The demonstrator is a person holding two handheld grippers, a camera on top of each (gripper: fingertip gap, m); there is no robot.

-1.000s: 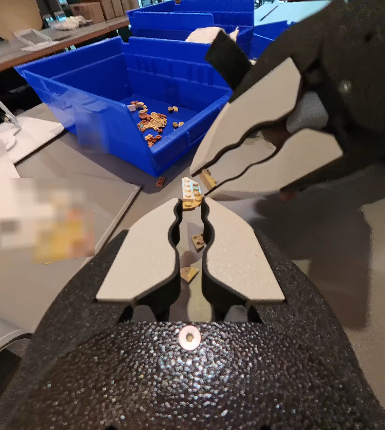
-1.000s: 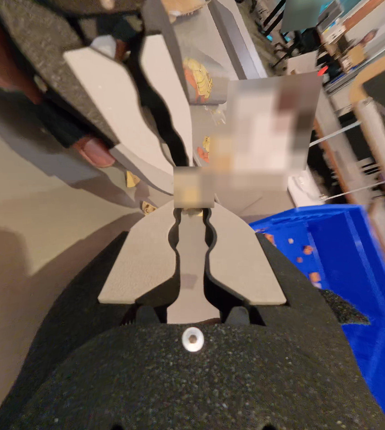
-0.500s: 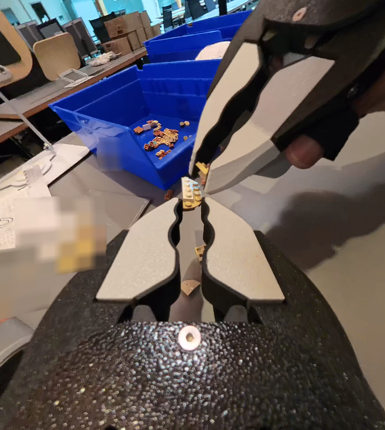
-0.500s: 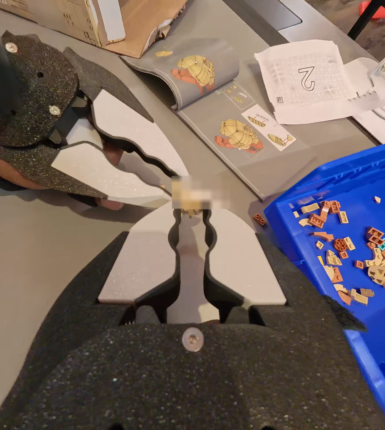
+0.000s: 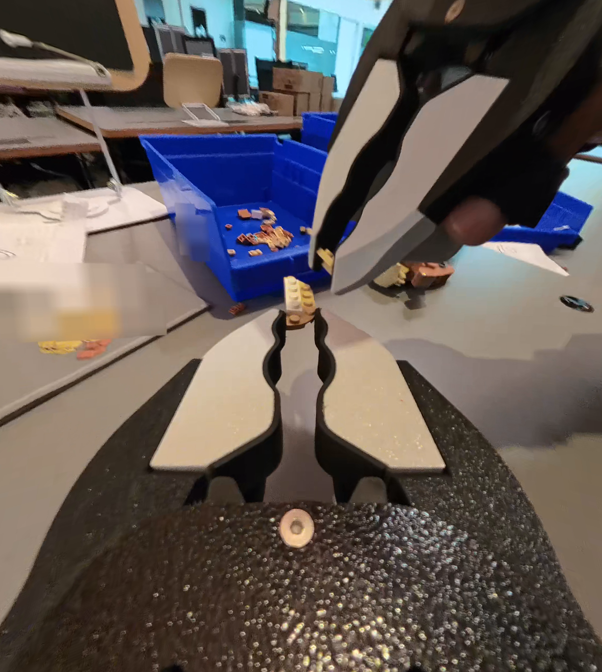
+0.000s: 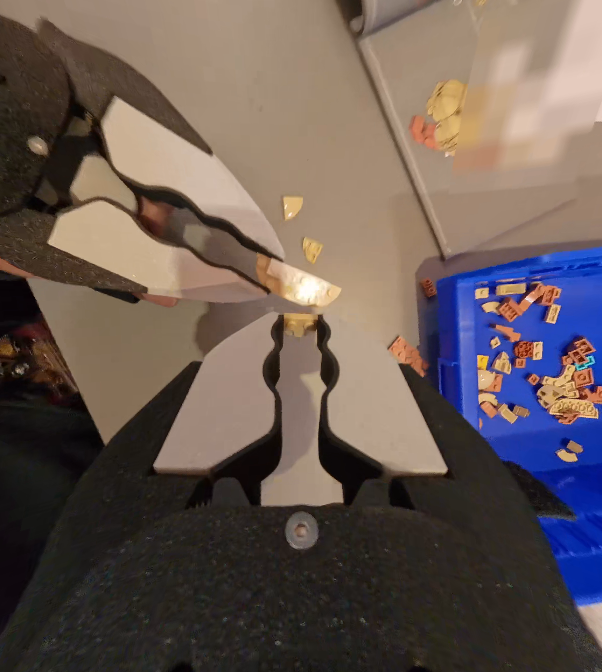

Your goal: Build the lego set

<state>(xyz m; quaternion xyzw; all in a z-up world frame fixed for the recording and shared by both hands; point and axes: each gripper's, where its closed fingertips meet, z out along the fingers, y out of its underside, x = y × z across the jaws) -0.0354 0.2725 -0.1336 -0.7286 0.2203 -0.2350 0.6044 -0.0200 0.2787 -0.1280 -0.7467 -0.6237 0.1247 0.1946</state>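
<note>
1. The grey worktop carries everything; both tools hang above it, so nothing braces the join from below.
2. The blue bin sits at the far side, with loose tan and brown bricks scattered on its floor. An instruction booklet lies beside it.
3. A partly built model rests on the worktop behind the right tool.
4. The left hand-held gripper is clamped on a tan wedge plate, studs facing up, with most of the plate sticking out past the tips.
5. The right hand-held gripper is pinched tight on a small tan brick, which hangs just above and beside the plate's far end, not yet touching as far as I can tell.
6. Judged step: seating the small brick on the plate's studs. To do it well, square the brick's underside to the stud row first, then press straight down with the left tool pushing back, since the overhanging plate could pivot in its grip.
7. Two loose tan pieces lie on the worktop below.
</note>
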